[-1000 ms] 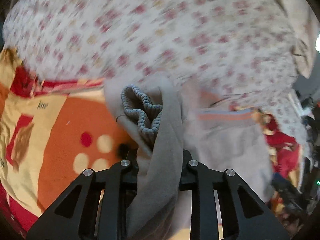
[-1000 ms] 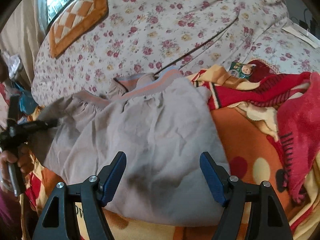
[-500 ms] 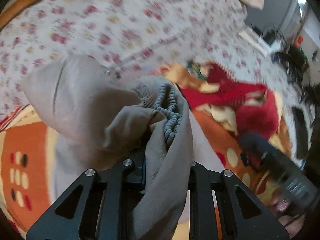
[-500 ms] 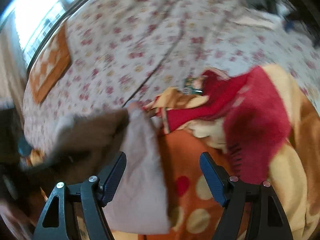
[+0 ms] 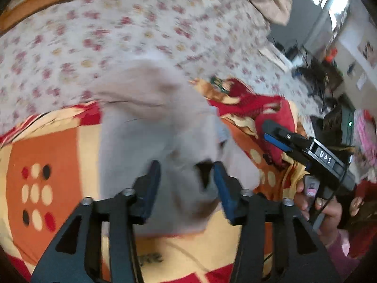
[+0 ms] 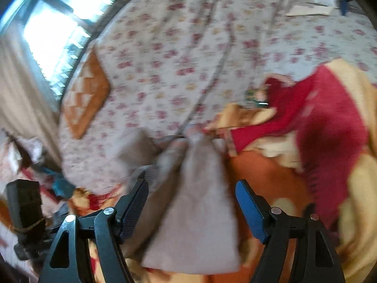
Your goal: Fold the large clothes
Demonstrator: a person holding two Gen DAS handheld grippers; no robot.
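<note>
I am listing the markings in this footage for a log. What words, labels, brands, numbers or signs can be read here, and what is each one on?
"DAS": white letters on a small label on the black body of the right gripper, seen in the left wrist view.
Dark printed lettering on the yellow part of the blanket, just below the grey garment: too blurred to read.
Posters on the far wall: too small and blurred to read.
Right wrist view: no readable text.

Floral bedsheet (image 5: 146,30), orange and red patterned blanket (image 5: 47,155), orange checkered cushion (image 6: 84,96), bright window (image 6: 54,40)
</note>
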